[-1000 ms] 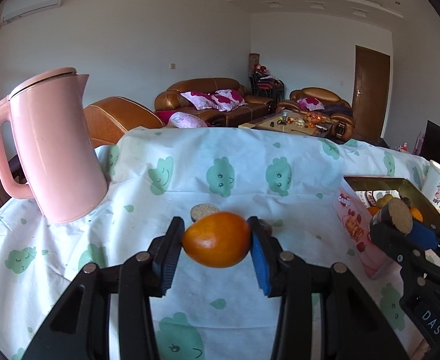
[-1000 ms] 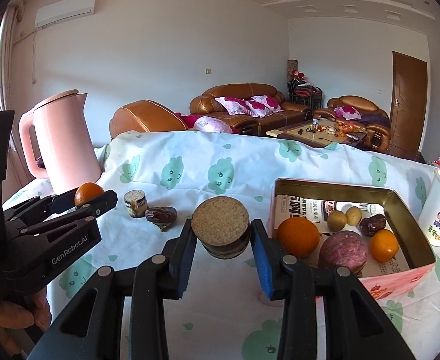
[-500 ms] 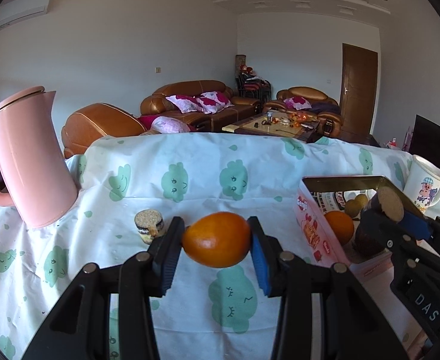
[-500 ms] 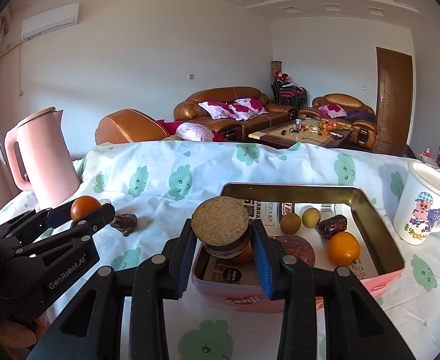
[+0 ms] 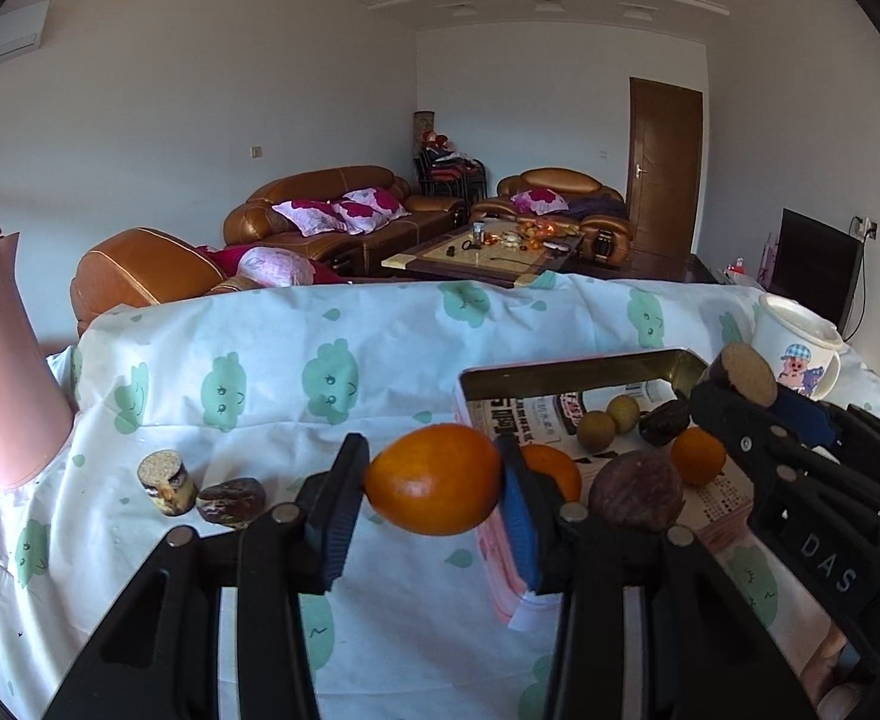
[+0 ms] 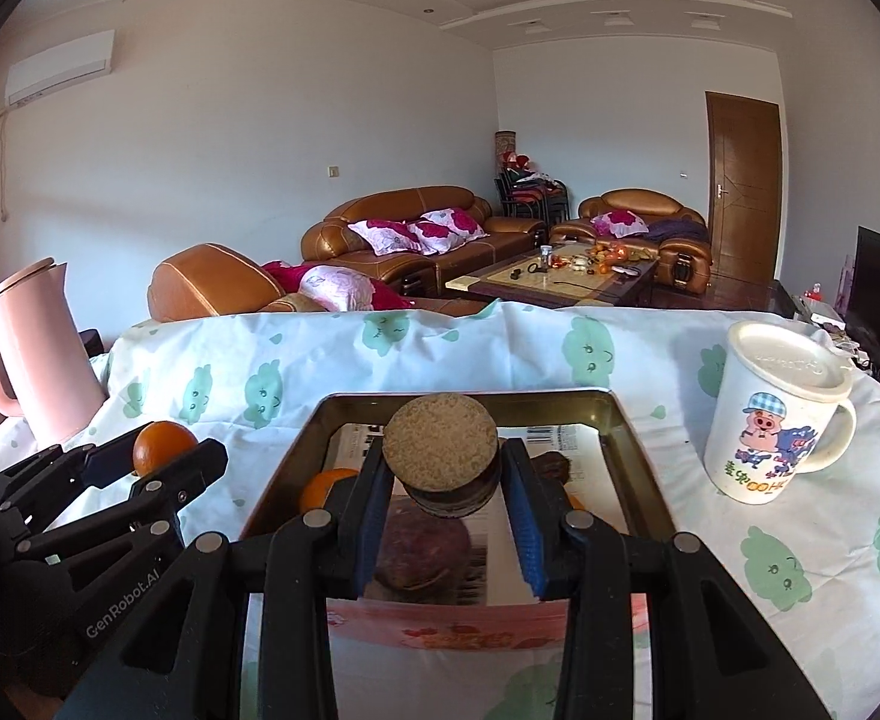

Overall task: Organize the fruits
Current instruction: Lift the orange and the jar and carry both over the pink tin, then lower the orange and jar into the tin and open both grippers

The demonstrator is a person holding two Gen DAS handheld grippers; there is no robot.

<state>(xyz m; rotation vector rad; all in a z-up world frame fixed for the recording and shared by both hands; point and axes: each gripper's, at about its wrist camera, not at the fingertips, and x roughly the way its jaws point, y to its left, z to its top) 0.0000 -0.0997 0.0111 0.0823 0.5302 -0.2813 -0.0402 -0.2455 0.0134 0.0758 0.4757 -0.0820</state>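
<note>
the left tongs (image 5: 434, 489) are closed on an orange fruit (image 5: 433, 479), pinched between the black pad on one side and the blue pad on the other, held in the air above the worktop (image 5: 260, 384) just to the left of the tin's near left corner. the right tongs (image 6: 443, 468) grip a short cork-topped cylinder (image 6: 441, 451), its flat speckled face turned towards the camera, hanging over the middle of the open tin (image 6: 626, 438).

below that cylinder, inside the tin, lies a dark purple round fruit (image 6: 422, 546) on printed paper lining; an orange (image 6: 323, 486) shows at its left, partly hidden by the tongs' finger. from the left wrist view the tin (image 5: 572, 363) also holds another orange (image 5: 697, 456) towards its right side, two small yellow-green fruits (image 5: 597, 431) further back, and a dark date-like piece (image 5: 665, 420) beside them.

on the cloth left of the tin, towards the worktop's left edge, a small cork-lidded jar (image 5: 167, 479) stands upright with a brown date (image 5: 231, 501) just beside it, apparently touching.

further left a pink kettle (image 6: 32, 354) stands near the left edge. a white lidded mug with a cartoon pig (image 6: 779, 414) stands right of the tin, apart from it, near the right edge.
</note>
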